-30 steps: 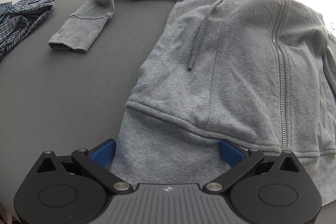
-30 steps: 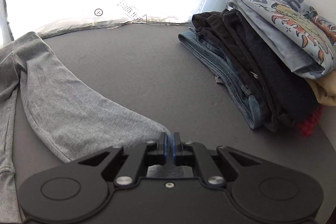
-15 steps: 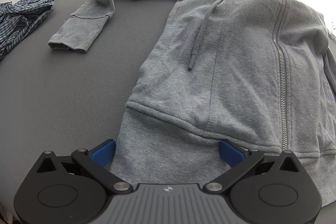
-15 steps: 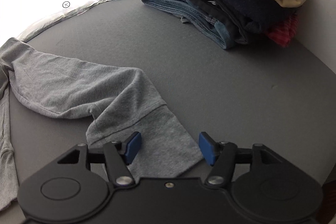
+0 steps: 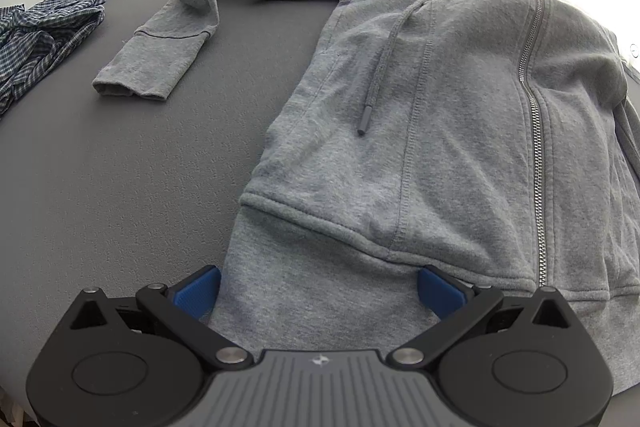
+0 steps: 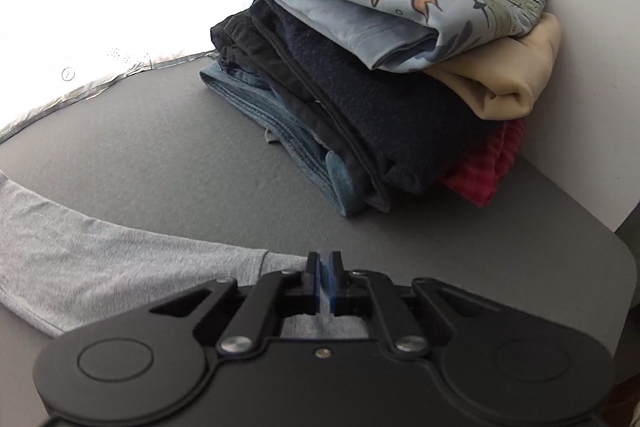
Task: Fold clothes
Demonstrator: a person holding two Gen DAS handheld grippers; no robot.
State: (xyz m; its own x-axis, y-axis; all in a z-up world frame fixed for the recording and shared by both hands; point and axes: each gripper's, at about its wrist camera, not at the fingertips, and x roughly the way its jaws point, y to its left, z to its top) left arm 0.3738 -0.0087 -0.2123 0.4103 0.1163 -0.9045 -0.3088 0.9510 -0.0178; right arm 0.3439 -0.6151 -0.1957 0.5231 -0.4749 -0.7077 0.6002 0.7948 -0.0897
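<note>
A grey zip hoodie (image 5: 440,107) lies spread on the dark grey table (image 5: 120,187), its hood at the far side and one sleeve (image 5: 160,55) stretched out to the left. My left gripper (image 5: 319,287) is open, its blue pads wide apart on either side of the hem band and not pressing it. In the right wrist view the hoodie's other sleeve (image 6: 100,259) runs in from the left. My right gripper (image 6: 324,267) has its jaws closing tight on the cuff, with a sliver of grey cloth pinched between the pads.
A crumpled blue plaid shirt (image 5: 40,39) lies at the far left of the table. A stack of folded clothes (image 6: 380,87) stands against the white wall (image 6: 592,67) at the right. The table's rounded corner (image 6: 616,251) is close on the right.
The right gripper opened over the cuff half a second ago and is now shut on it; it has shifted and rolled, and the stack looms larger. The left gripper has not moved.
</note>
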